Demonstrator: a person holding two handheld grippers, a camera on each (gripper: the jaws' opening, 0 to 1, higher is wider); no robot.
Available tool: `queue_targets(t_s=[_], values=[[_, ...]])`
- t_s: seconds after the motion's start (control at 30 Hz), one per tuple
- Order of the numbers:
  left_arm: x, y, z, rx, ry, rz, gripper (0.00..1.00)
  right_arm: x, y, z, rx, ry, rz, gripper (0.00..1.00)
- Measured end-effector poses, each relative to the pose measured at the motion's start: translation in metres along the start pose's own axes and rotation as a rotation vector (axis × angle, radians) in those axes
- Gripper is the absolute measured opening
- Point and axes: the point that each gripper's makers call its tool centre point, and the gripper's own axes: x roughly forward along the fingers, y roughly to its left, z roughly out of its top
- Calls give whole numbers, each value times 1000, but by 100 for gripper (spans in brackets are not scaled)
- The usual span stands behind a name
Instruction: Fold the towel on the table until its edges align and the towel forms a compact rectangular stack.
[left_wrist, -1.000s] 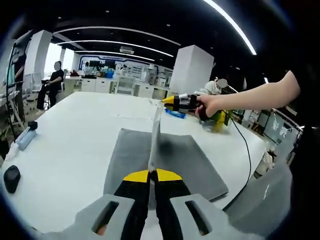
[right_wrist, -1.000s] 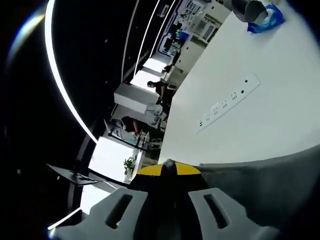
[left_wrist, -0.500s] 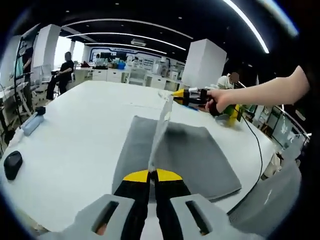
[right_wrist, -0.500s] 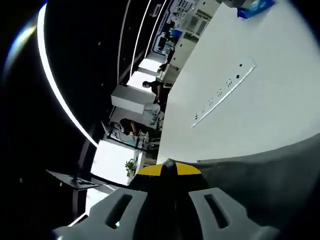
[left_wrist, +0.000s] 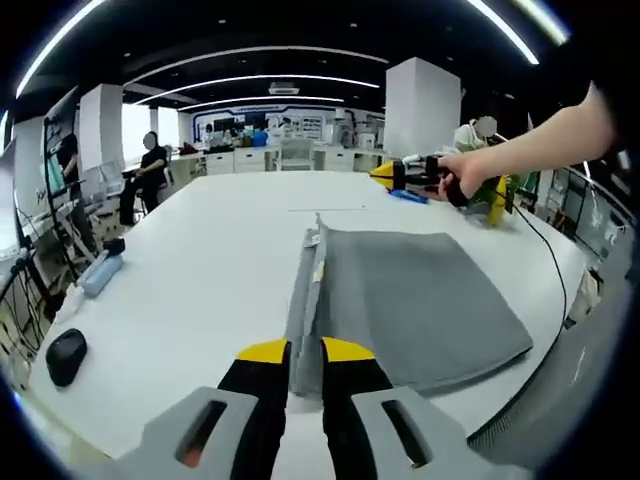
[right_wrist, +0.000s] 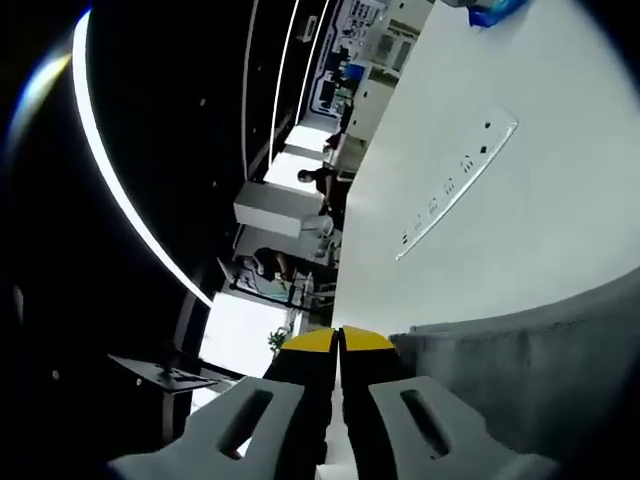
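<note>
A grey towel (left_wrist: 410, 295) lies flat on the white table (left_wrist: 200, 270), folded over, with its doubled edge (left_wrist: 308, 270) running straight away from me. My left gripper (left_wrist: 305, 352) sits low at the near end of that edge. Its jaws are parted, so it is open, and the cloth lies loose between them. A hand holds my right gripper (left_wrist: 385, 175) above the table, beyond the towel's far edge and apart from it. In the right gripper view, my right gripper (right_wrist: 338, 340) looks shut with nothing between the tips. The towel (right_wrist: 530, 350) spreads just to their right.
A black mouse (left_wrist: 65, 355) and a bottle (left_wrist: 100, 272) lie near the table's left edge. A blue item (left_wrist: 408, 196), a green-yellow object (left_wrist: 495, 195) and a cable (left_wrist: 550, 260) sit at the far right. A power strip (right_wrist: 455, 190) lies on the table. A person (left_wrist: 148, 170) sits far left.
The lifted towel edge has been laid down flat onto the table. My left gripper has opened and my right gripper has let go of the cloth.
</note>
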Motion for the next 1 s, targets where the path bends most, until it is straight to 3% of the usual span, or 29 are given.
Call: queue_targets(t_s=[0.3, 0.4, 0.77, 1.0], values=[[-2, -23, 13, -37, -18, -61, 11, -30, -22, 5, 4, -18, -47, 0], [-2, -36, 24, -53, -43, -109, 10, -42, -28, 8, -1, -28, -63, 0], [-2, -72, 50, 5, -47, -238, 2, -72, -45, 11, -93, 10, -127, 0], [-5, -84, 57, 38, -31, -251, 1, -96, -52, 11, -128, 21, -154, 0]])
